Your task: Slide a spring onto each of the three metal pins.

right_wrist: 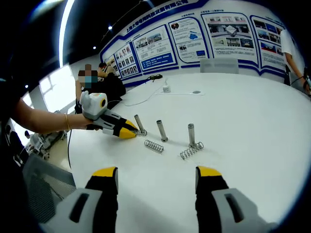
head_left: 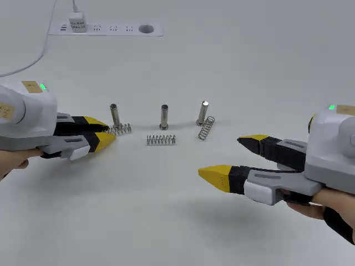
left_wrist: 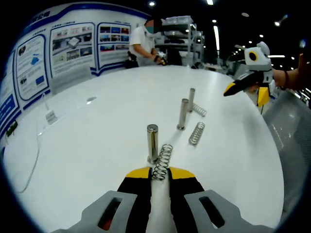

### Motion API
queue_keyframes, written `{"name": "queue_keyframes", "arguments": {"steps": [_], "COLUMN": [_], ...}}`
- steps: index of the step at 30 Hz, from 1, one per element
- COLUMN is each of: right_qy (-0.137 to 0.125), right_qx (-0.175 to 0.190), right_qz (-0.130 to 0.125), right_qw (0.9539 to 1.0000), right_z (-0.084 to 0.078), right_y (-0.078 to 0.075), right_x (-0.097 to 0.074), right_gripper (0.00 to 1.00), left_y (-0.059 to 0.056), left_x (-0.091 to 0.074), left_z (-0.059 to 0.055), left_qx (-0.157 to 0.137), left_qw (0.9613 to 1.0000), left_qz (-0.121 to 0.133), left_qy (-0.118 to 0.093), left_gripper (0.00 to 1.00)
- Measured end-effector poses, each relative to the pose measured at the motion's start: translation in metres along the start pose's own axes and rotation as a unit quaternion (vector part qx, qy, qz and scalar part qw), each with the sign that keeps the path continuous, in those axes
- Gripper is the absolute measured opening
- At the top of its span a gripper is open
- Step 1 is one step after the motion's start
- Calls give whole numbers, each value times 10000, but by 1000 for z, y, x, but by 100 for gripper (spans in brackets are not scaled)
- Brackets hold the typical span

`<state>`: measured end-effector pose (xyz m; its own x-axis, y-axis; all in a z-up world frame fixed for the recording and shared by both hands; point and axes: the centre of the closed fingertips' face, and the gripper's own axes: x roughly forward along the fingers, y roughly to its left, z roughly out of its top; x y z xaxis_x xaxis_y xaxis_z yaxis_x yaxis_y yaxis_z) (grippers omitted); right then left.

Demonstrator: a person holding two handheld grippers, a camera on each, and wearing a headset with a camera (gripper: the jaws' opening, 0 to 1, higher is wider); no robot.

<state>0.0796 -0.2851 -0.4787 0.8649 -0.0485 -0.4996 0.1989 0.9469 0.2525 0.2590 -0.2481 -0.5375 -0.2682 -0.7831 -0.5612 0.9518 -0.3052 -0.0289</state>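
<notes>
Three metal pins stand upright in a row on the white table: left pin (head_left: 115,115), middle pin (head_left: 164,117), right pin (head_left: 203,112). A spring lies by each. The left spring (head_left: 121,130) (left_wrist: 162,162) rests beside the left pin (left_wrist: 152,143), its near end pinched between the yellow tips of my left gripper (head_left: 106,132) (left_wrist: 160,174). The middle spring (head_left: 161,139) (right_wrist: 154,145) lies flat in front of its pin. The right spring (head_left: 206,127) (right_wrist: 191,150) leans against the foot of the right pin (right_wrist: 191,134). My right gripper (head_left: 227,157) (right_wrist: 158,177) is open, well short of the pins.
A white power strip (head_left: 105,27) with a plug (head_left: 76,22) and its cable lies at the table's far edge. People stand beyond the table in both gripper views. Bare tabletop (head_left: 166,210) lies between the grippers and the near edge.
</notes>
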Motion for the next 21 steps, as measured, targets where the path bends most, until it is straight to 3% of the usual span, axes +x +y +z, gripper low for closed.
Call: {"name": "queue_keyframes", "arguments": {"steps": [5, 13, 21], "right_qy": [-23, -120, -269], "right_qx": [36, 98, 202], "right_qz": [14, 19, 18], "right_qw": [10000, 9999, 9994], "right_z": [1, 6, 13], "right_y": [1, 3, 9], "right_x": [1, 0, -2], "right_gripper": [66, 65, 64], "left_y": [-2, 0, -4], "left_x": [-1, -5, -15], "left_z": [-2, -5, -1], "left_qx": [102, 15, -78], "left_qw": [9999, 9999, 9999], "left_qz": [-61, -9, 76], "left_qy": [56, 112, 21], "left_gripper": [11, 10, 9]}}
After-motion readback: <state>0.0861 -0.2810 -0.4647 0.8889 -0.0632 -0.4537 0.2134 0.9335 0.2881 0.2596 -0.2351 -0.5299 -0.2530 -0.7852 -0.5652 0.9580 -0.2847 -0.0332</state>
